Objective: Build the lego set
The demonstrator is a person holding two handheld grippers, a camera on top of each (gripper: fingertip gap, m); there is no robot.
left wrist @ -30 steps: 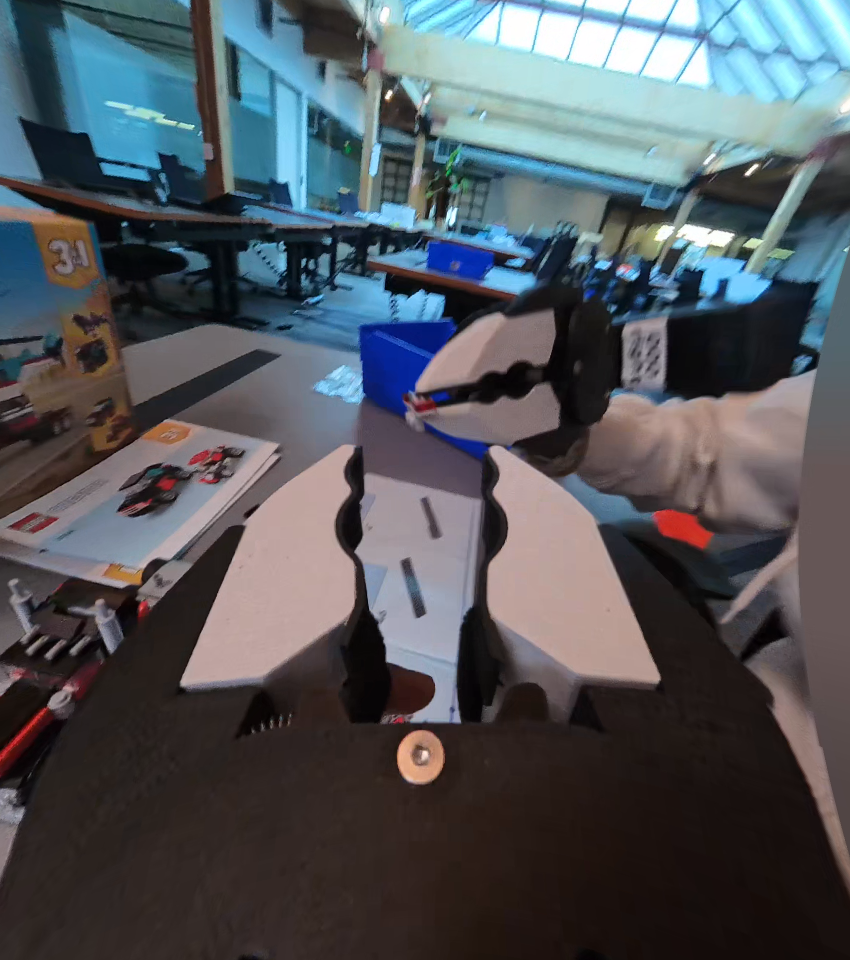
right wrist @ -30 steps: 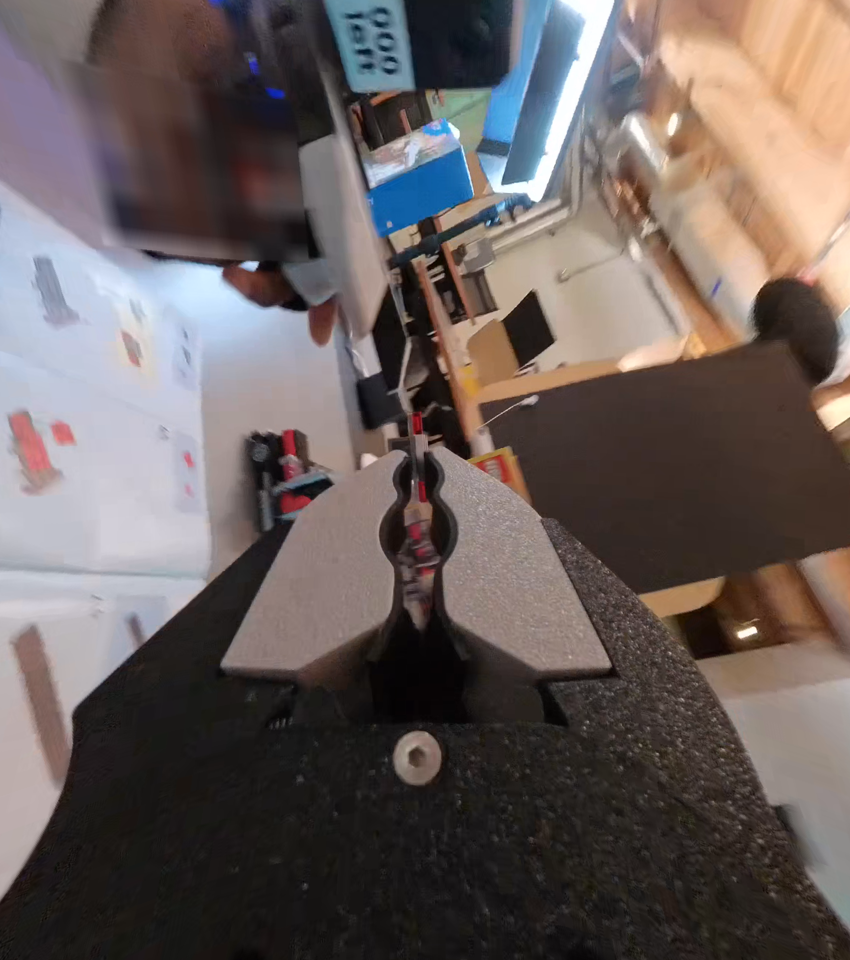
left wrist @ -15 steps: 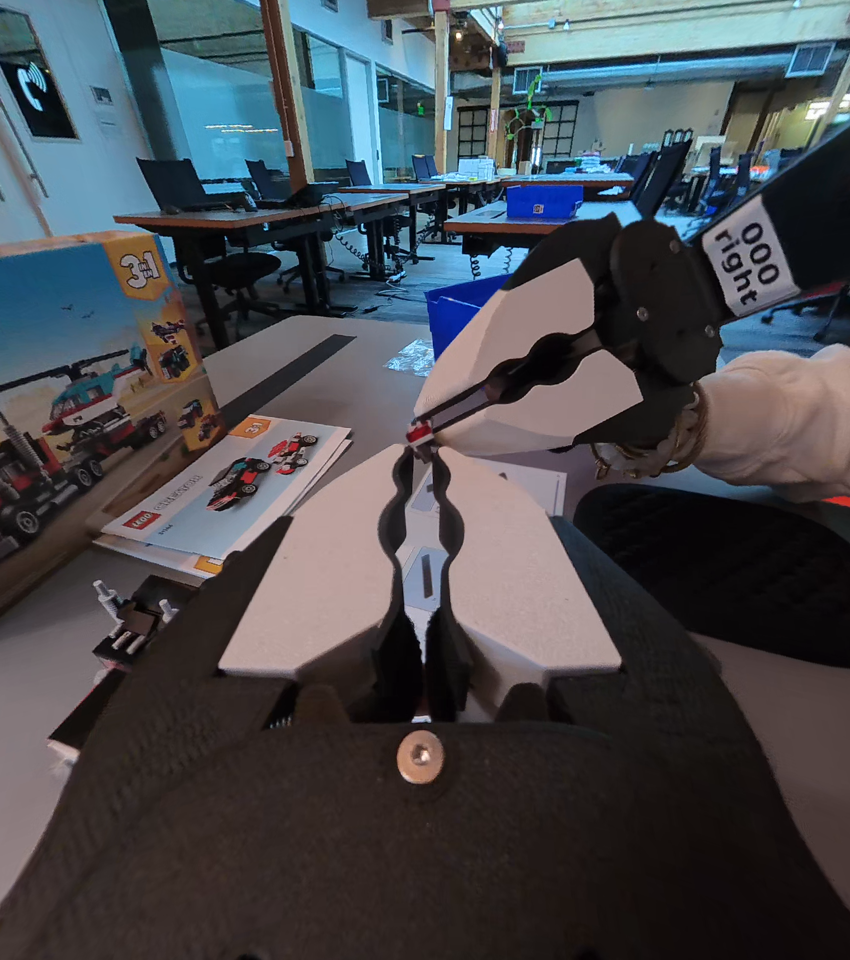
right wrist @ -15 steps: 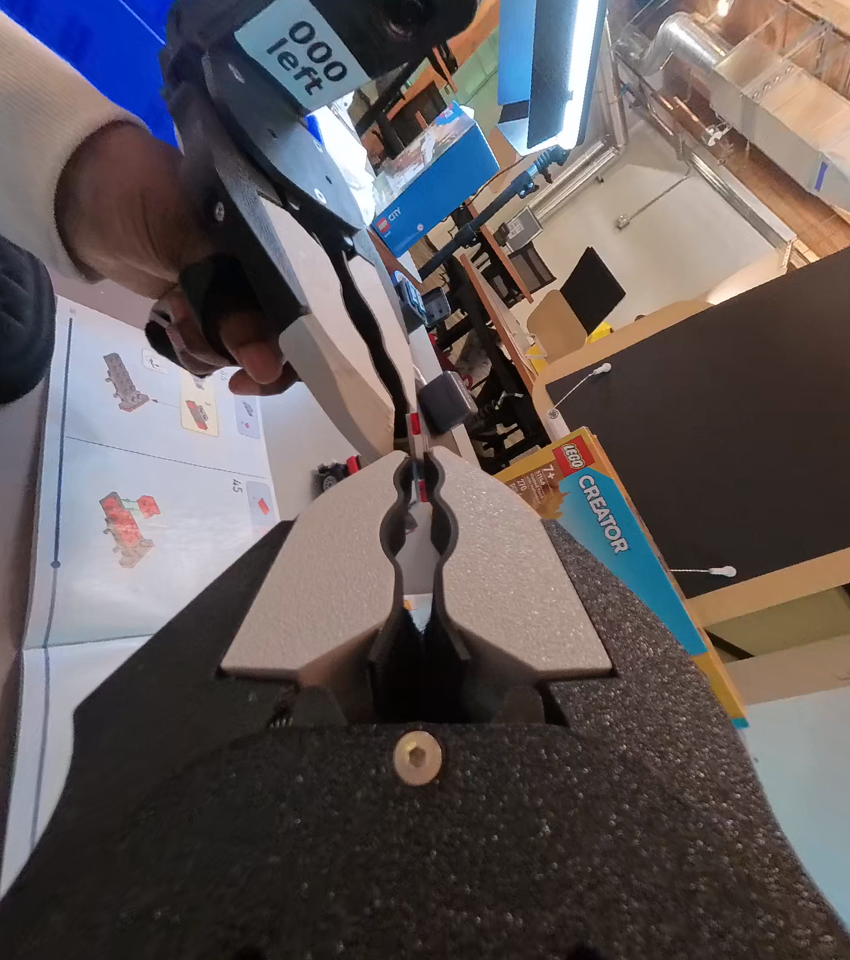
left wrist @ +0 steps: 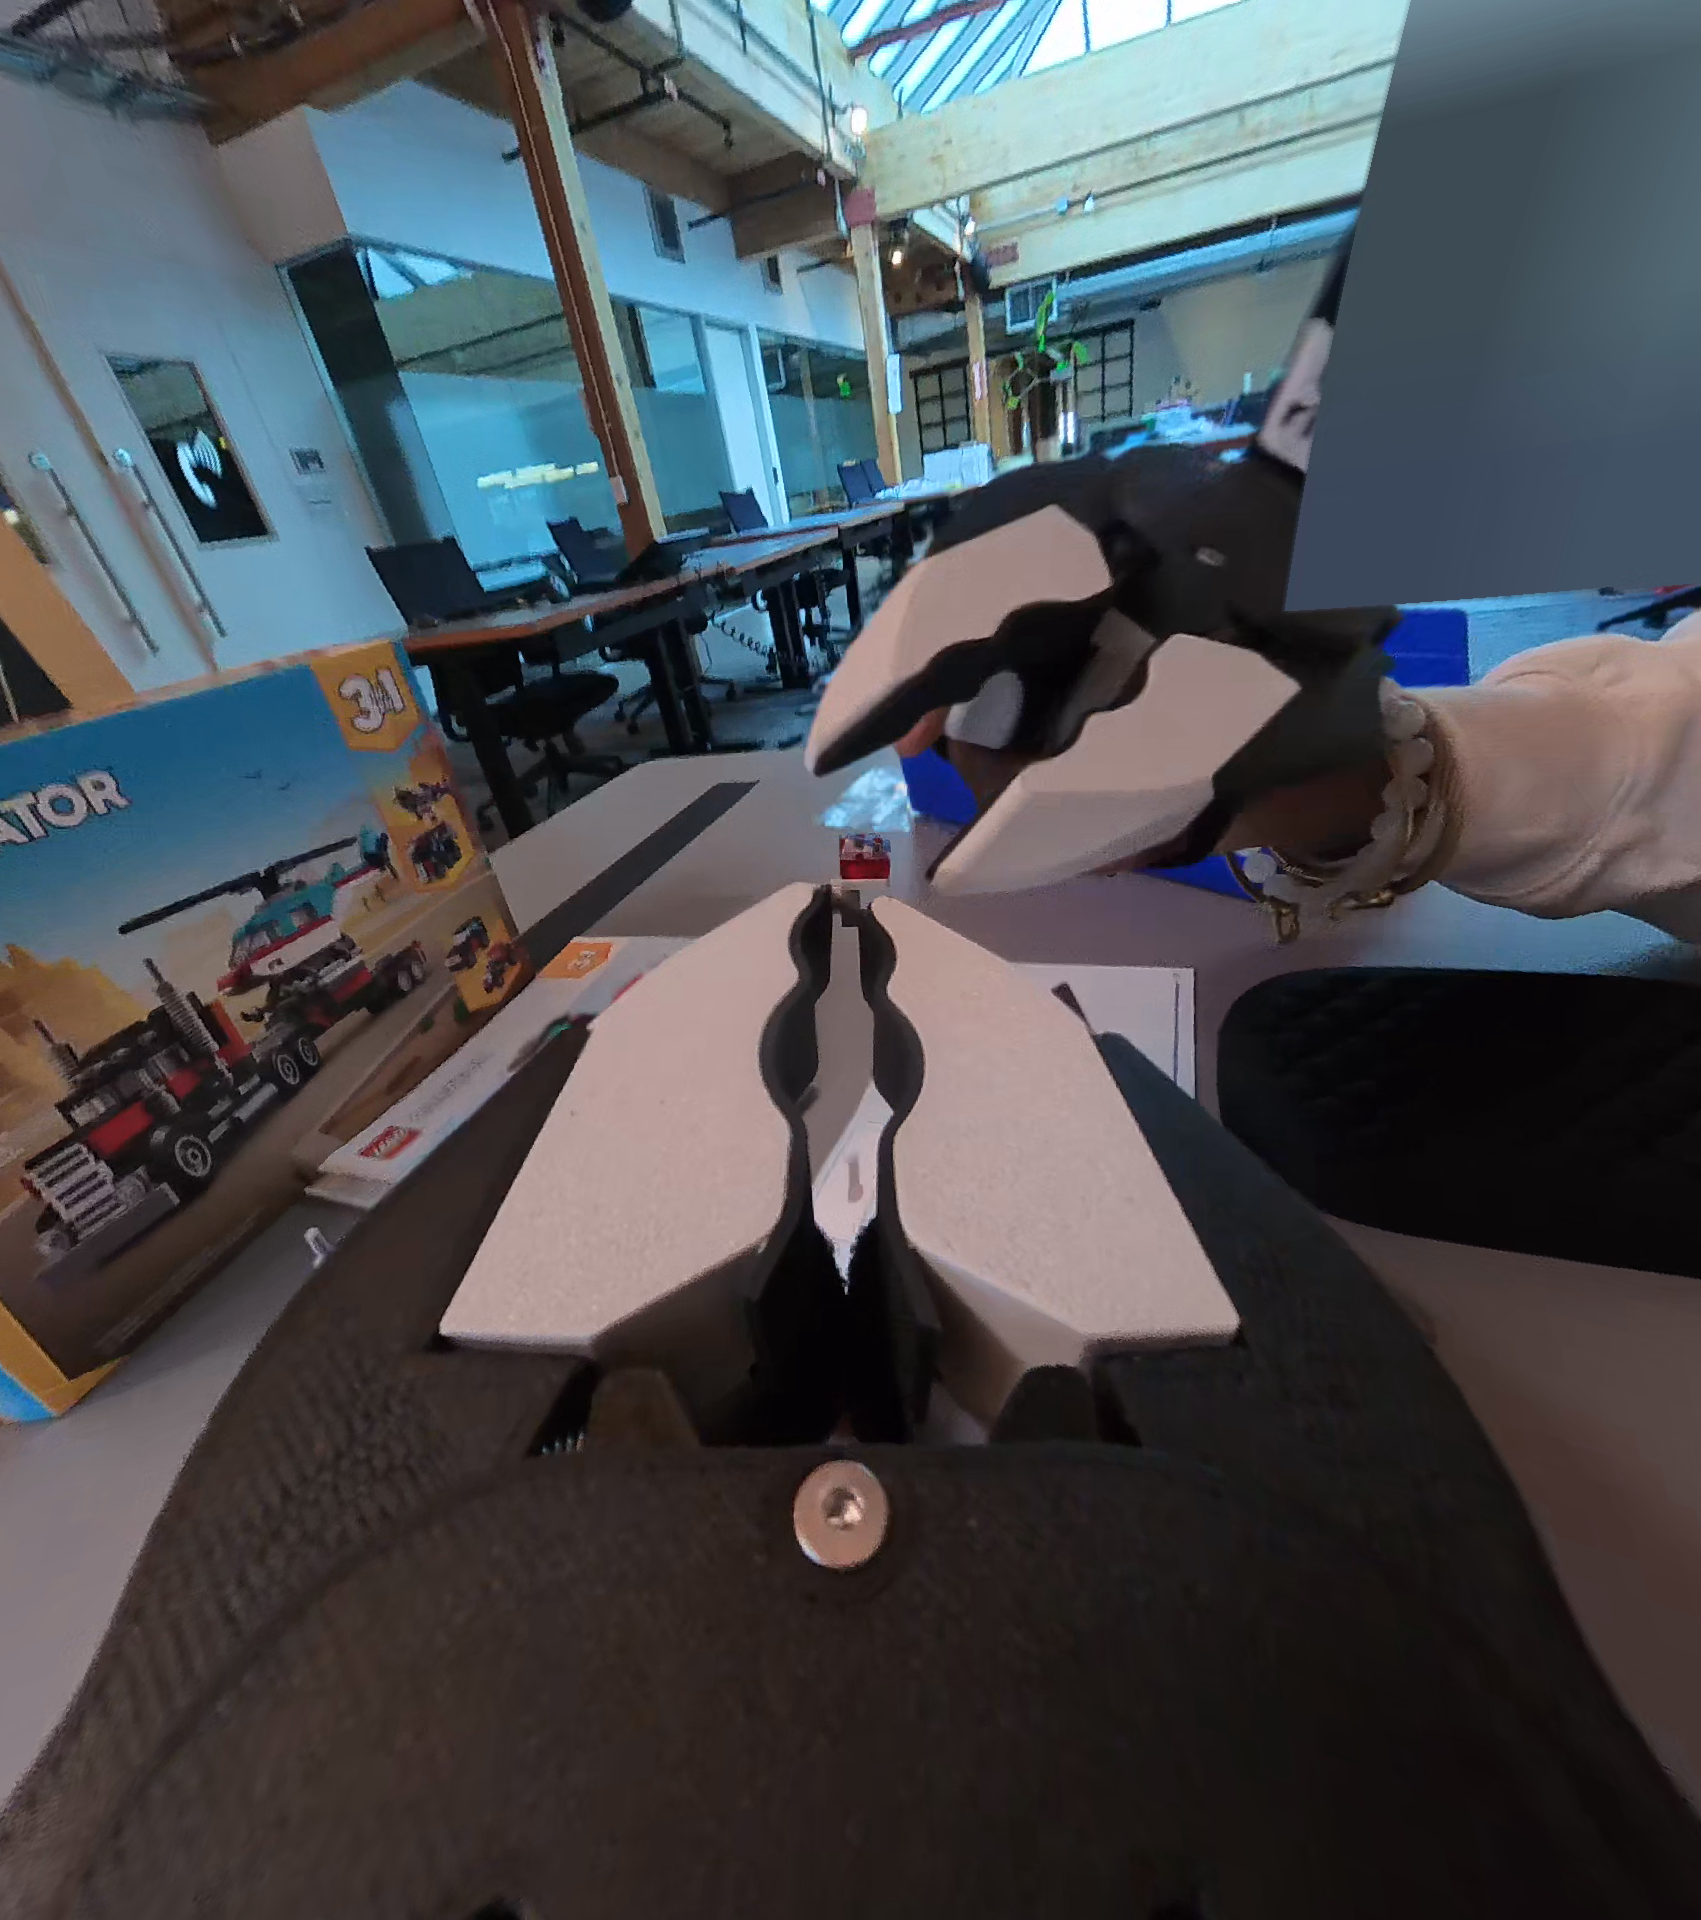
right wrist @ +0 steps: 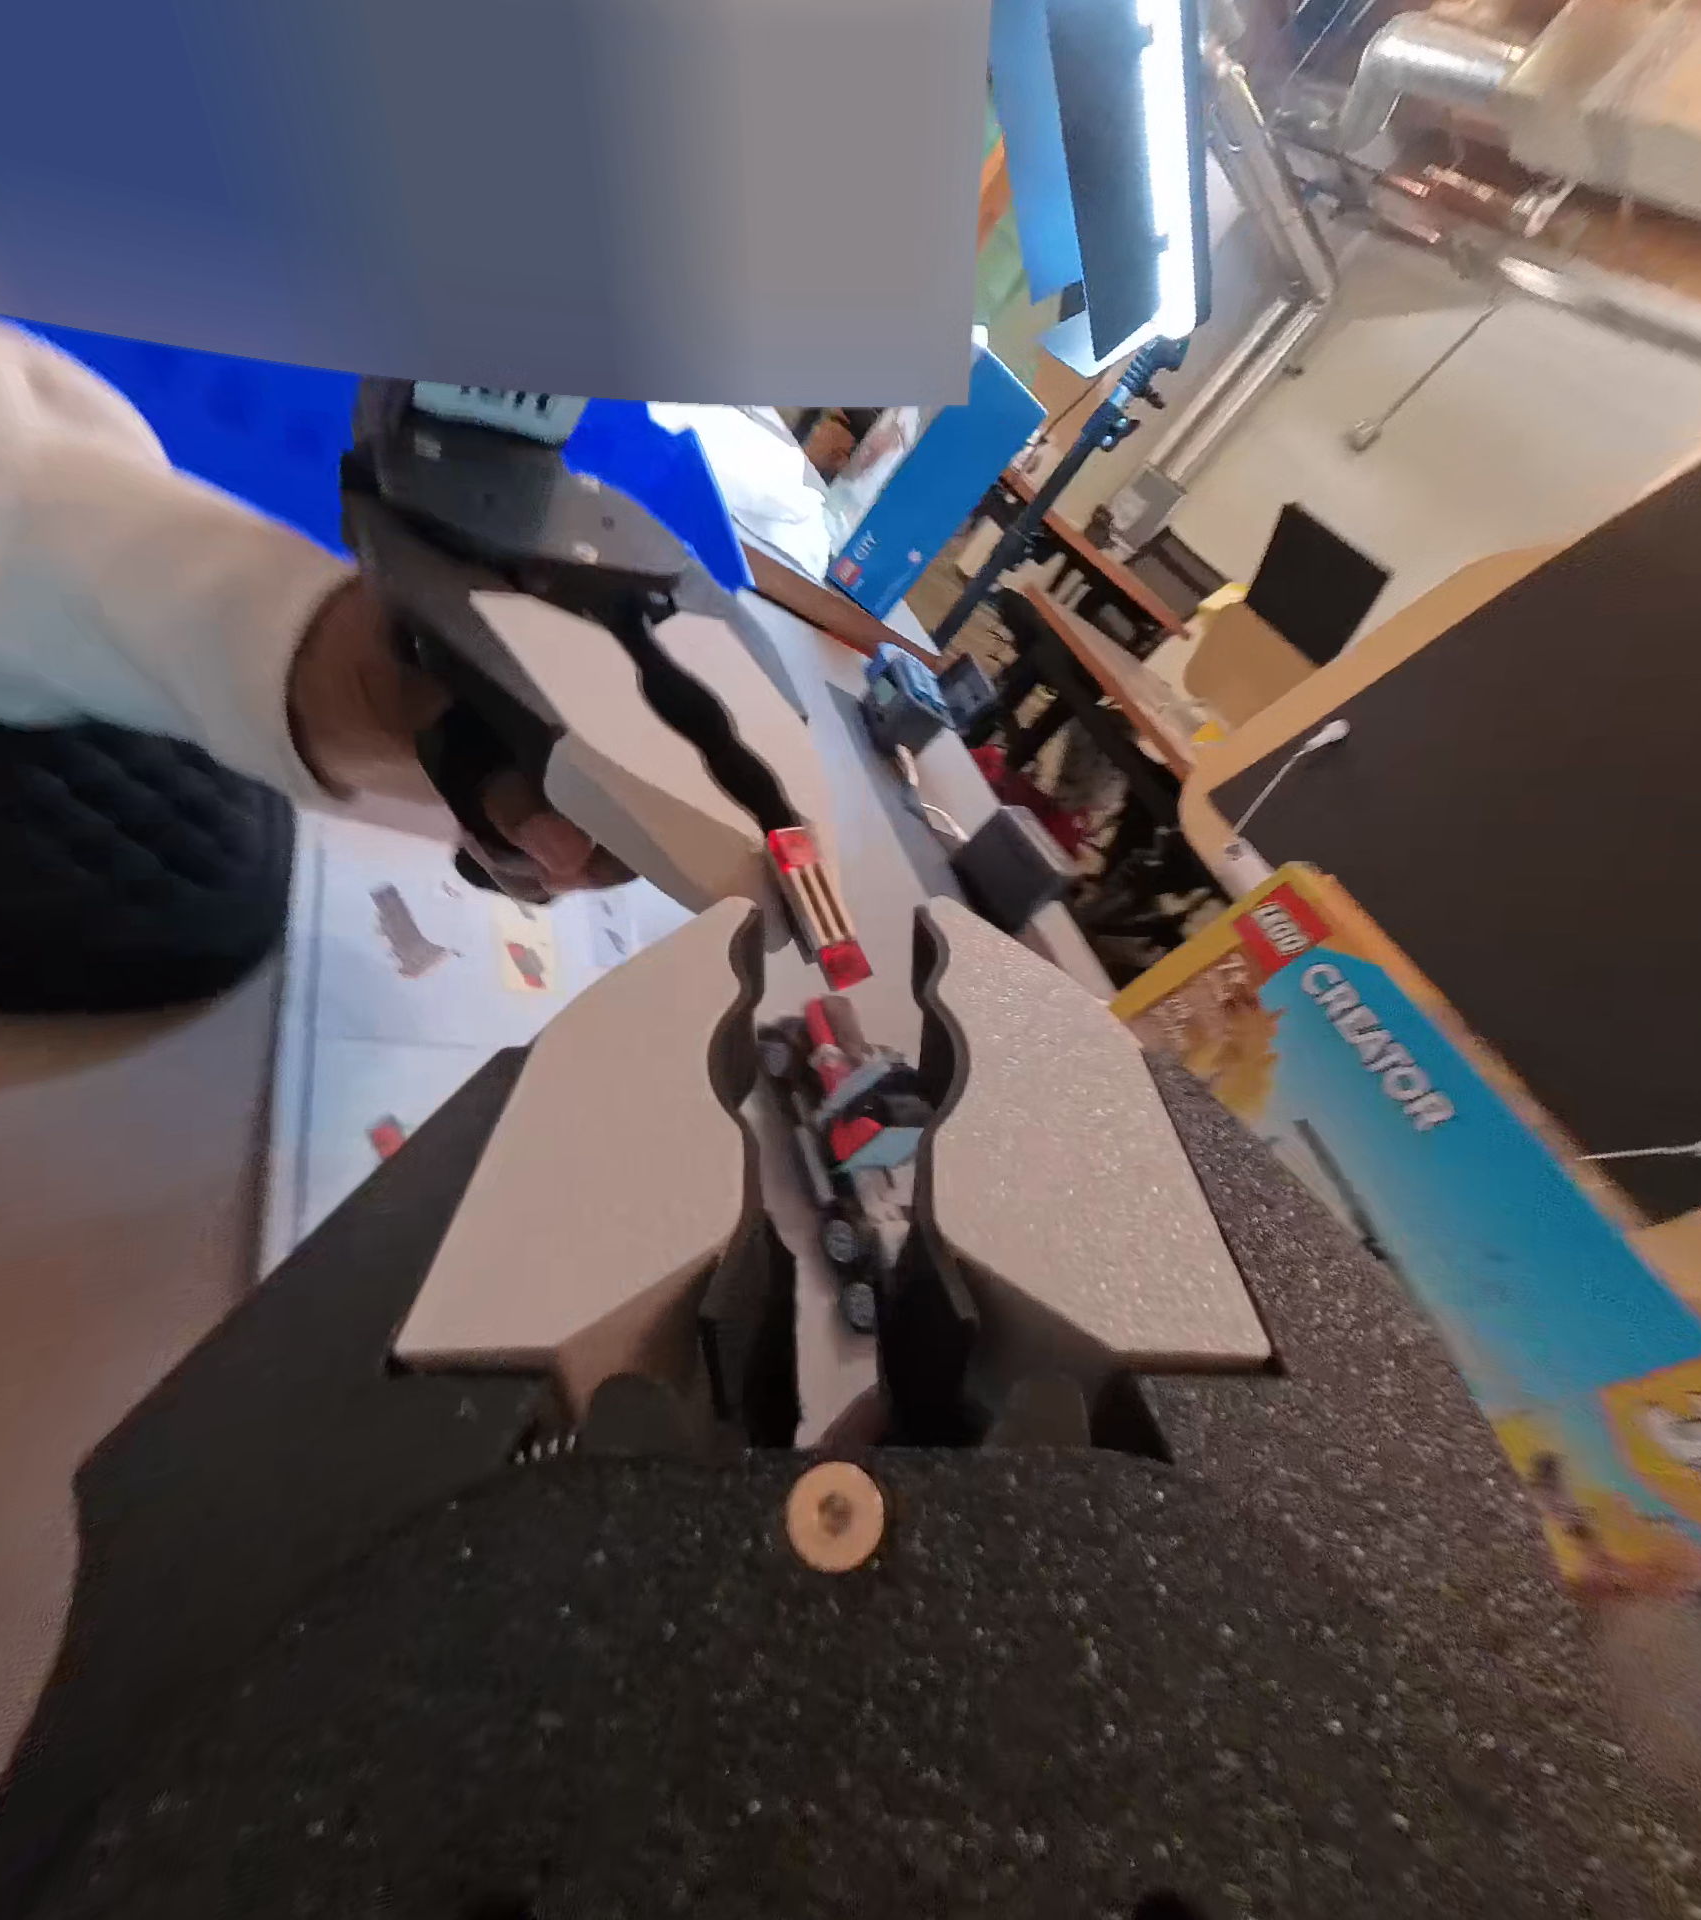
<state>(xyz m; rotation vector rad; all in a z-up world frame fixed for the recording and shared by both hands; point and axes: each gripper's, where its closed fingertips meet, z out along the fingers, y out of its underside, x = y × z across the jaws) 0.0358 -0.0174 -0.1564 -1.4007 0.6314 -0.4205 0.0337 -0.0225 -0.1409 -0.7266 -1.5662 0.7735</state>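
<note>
Table (left wrist: 1604,1455): grey, carries the set's box (left wrist: 160,977) standing at left, an open instruction sheet (right wrist: 430,966) flat in the middle, a black quilted pad (left wrist: 1511,1112) at right.

Partly built truck (right wrist: 841,1122): lies on the table, seen through the gap of the right gripper; red and black with small wheels. Blurred, so stage of build uncertain.

Right gripper (right wrist: 835,925): fingers parted wide, holding nothing. In the left wrist view it hangs just beyond the other tool's tips.

Left gripper (left wrist: 848,904): fingers drawn nearly together at the tips, pinching one end of the small sub-assembly (right wrist: 818,908), held in the air above the table.

Sub-assembly: slim pale ribbed strip with a translucent red piece at each end; from the left wrist view only its red end shows above the tips.

Handling, judged: very light, rigid plastic, smooth and apt to slip or twist in a tip pinch; press-fit joints may pop apart if squeezed across the strip. Best taken on the flat sides of the middle, not the red caps.
</note>
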